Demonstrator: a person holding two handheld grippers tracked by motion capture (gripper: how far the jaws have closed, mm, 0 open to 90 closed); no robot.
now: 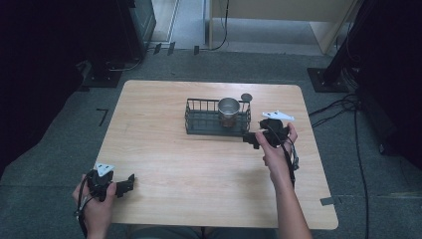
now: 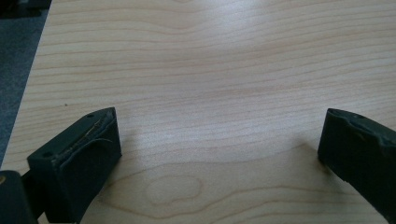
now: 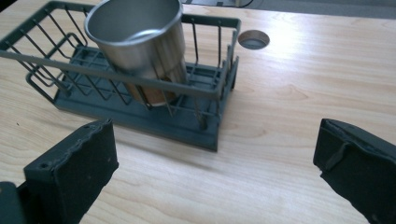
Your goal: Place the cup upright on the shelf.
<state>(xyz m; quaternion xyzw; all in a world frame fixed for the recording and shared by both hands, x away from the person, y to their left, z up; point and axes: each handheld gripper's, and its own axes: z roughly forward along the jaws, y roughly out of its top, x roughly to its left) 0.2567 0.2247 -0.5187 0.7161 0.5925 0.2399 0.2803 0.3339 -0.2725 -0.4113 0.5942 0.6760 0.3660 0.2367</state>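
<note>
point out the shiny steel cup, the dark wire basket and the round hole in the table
shiny steel cup (image 3: 140, 44), right gripper view, outer side wall
dark wire basket (image 3: 154, 122), right gripper view, front base edge
round table hole (image 3: 253, 39), right gripper view, its centre

**Your right gripper is facing the basket with jaws spread**

You are holding the right gripper low over the wooden table, its two black jaws standing wide apart with bare wood between them. Just beyond them a dark wire basket is sitting on the table, and a steel cup is standing inside it, toward the basket's right end. A round hole is showing in the tabletop past the basket's right corner.
</note>
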